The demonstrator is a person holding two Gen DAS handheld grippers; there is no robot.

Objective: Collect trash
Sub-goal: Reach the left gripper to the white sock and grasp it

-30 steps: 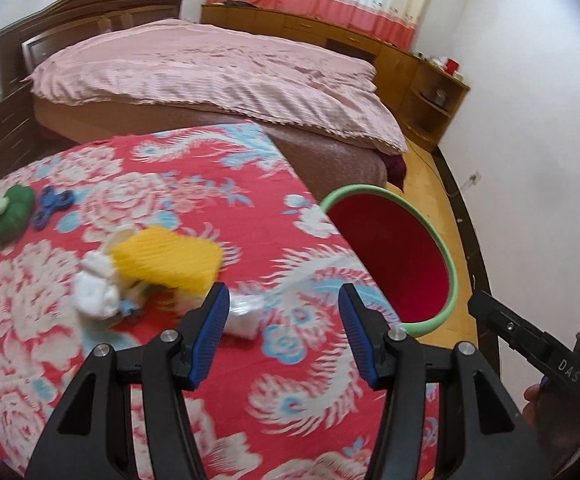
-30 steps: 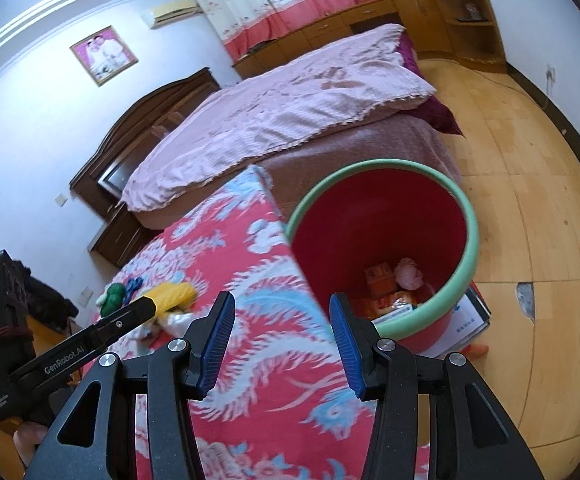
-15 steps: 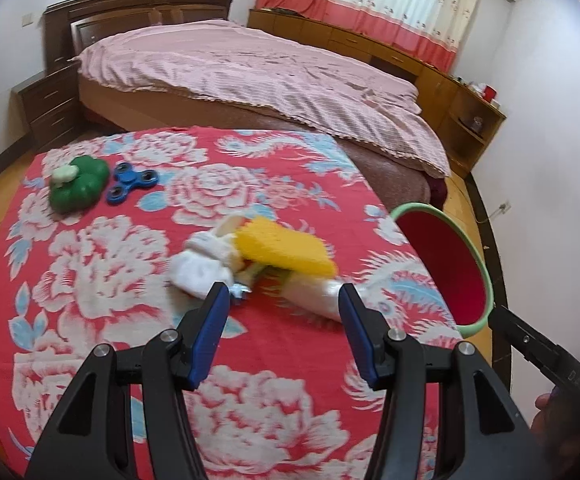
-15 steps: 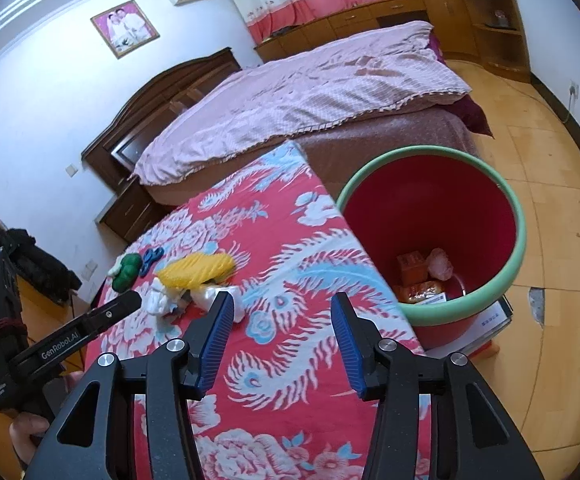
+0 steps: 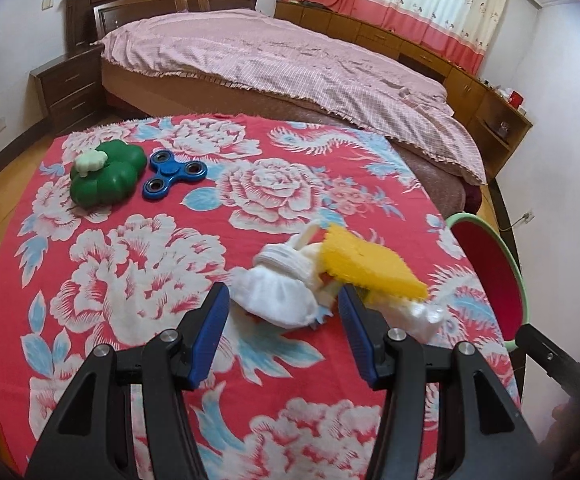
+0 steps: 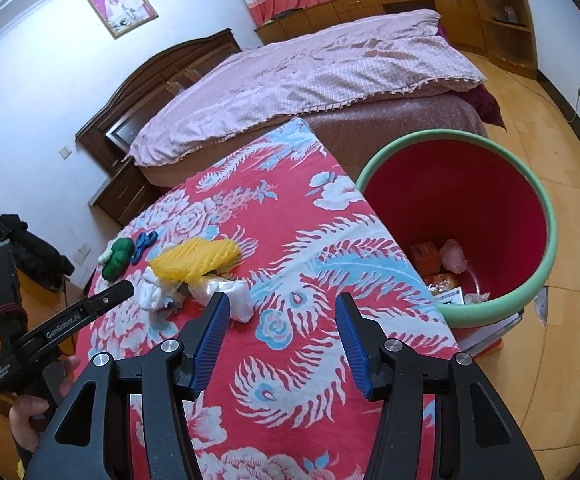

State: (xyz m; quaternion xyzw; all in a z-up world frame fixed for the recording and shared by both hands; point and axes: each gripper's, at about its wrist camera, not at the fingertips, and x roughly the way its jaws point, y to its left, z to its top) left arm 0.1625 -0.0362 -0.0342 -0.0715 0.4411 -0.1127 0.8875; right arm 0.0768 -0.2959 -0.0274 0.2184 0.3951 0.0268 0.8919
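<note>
A pile of trash lies on the red flowered tablecloth (image 5: pixel 138 264): a crumpled white tissue (image 5: pixel 276 296), a yellow foam net (image 5: pixel 369 266) and a clear plastic wrapper (image 5: pixel 417 314). My left gripper (image 5: pixel 284 334) is open just in front of the tissue, not touching it. My right gripper (image 6: pixel 284 330) is open and empty above the table's right side, the wrapper (image 6: pixel 226 294) just beyond its left finger. The red bin with a green rim (image 6: pixel 545 240) stands on the floor beside the table and holds several scraps.
A green clover-shaped toy (image 5: pixel 106 176) and a blue fidget spinner (image 5: pixel 174 174) lie at the table's far left. A bed with a pink cover (image 5: pixel 290 68) stands behind the table. The bin's rim (image 5: pixel 517 272) shows at the table's right edge.
My left gripper has swung left from the bin towards the trash pile, now facing the tissue. My right gripper has drawn back from the bin over the table. Both stay open.
</note>
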